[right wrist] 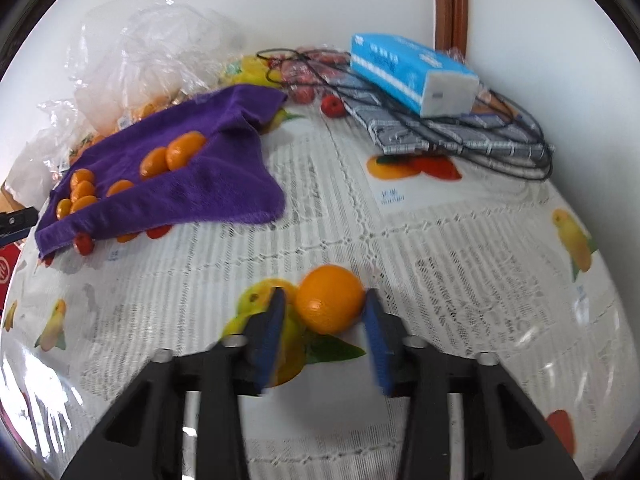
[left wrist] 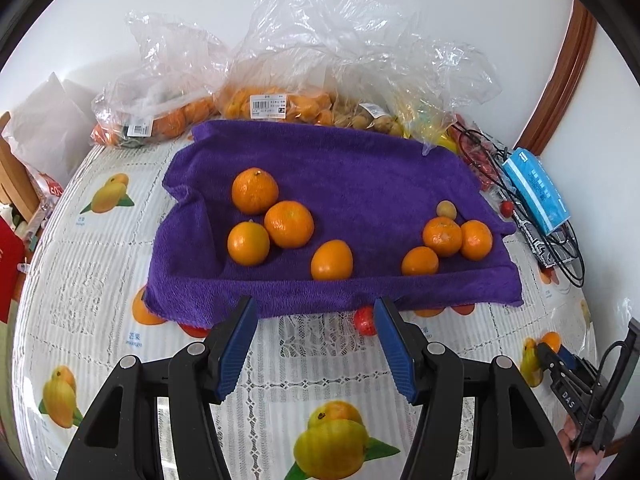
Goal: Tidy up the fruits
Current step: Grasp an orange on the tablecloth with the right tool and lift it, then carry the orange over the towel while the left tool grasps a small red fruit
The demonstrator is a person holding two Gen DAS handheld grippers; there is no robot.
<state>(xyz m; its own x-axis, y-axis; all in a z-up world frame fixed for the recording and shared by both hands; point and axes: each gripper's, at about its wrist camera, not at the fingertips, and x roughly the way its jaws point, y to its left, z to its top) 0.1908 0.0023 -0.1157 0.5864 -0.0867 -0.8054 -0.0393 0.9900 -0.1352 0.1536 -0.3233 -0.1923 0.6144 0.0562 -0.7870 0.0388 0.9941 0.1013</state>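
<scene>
1. Mostly clear, the left wrist view shows the left gripper [left wrist: 314,314] standing open and empty over the fruit-printed tablecloth [left wrist: 92,280], its blue pads [left wrist: 238,346] just short of the near hem of the purple towel [left wrist: 340,168].
2. On the towel, four oranges [left wrist: 289,224] cluster toward 10 o'clock of its centre; three more [left wrist: 442,236] sit toward 4 o'clock, with a small pale fruit [left wrist: 446,209] touching them behind.
3. A small red fruit [left wrist: 365,320] peeks out from under the towel's near hem, half covered.
4. At 12 o'clock, clear plastic bags [left wrist: 280,56] veil more fruit; what lies inside the right-hand ones is hard to make out.
5. At 3 o'clock a blue tissue pack [left wrist: 536,190] lies over black cables [left wrist: 568,256]. At 4 o'clock the right gripper [left wrist: 550,350] is cut off by the frame edge, an orange patch at its tip that I cannot tell from the printed fruit.
6. Then the right wrist view, which is blurred: the right gripper [right wrist: 324,306] has one orange [right wrist: 330,298] between its fingers. The right pad [right wrist: 374,320] touches it; the left pad seems a shade apart, so I cannot tell if it is truly gripped.
7. That orange sits low over the tablecloth, well apart from the towel [right wrist: 224,184] at 10 o'clock.
8. The tissue pack [right wrist: 408,68] sits at 1 o'clock.
</scene>
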